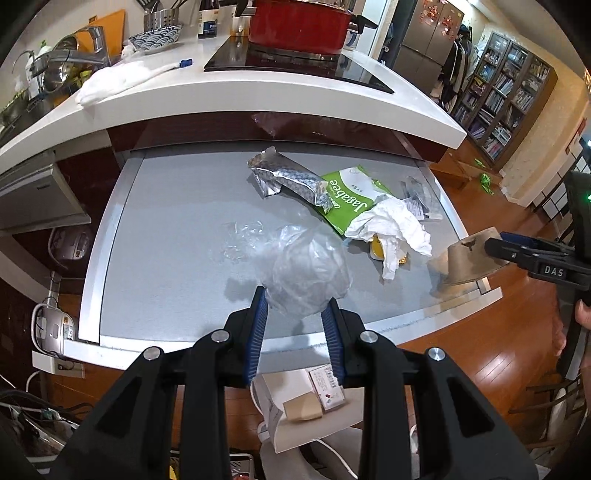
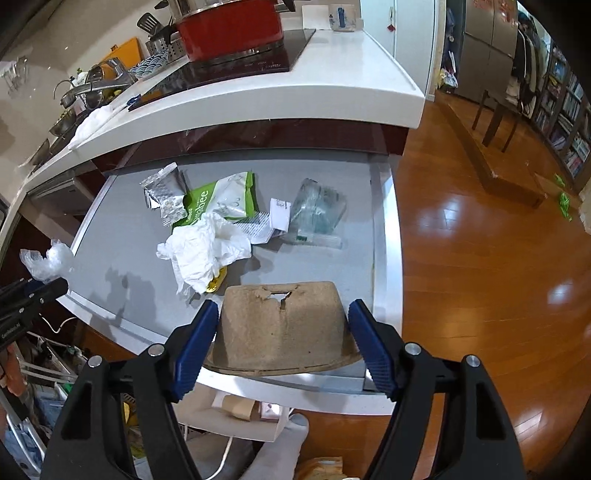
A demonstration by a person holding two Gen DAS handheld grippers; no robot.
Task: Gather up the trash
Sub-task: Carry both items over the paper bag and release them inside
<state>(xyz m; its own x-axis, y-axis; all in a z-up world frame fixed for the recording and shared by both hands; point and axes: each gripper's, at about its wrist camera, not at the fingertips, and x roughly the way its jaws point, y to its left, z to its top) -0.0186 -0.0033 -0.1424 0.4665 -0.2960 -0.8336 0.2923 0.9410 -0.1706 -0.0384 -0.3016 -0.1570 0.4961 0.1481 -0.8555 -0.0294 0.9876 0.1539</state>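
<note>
Crumpled clear plastic wrap (image 1: 306, 273) is pinched between the blue pads of my left gripper (image 1: 295, 306) and hangs just above the grey tabletop (image 1: 166, 240). My right gripper (image 2: 283, 306) is shut on a brown pulp tray (image 2: 280, 328), upside down with a torn top, at the table's near right corner. In the left wrist view that tray (image 1: 469, 258) sits at the right gripper's (image 1: 495, 245) tip. On the table lie a silver foil wrapper (image 1: 288, 181), a green Jagabee bag (image 1: 351, 199), a white crumpled tissue (image 1: 395, 225) and a clear packet (image 2: 317, 210).
Behind the table a raised white counter (image 1: 258, 99) carries a cooktop, a red pot (image 1: 299, 26) and a sink at left. Below the near edge stands a white box (image 1: 295, 402) with paper scraps. Wooden floor (image 2: 480, 258) lies to the right.
</note>
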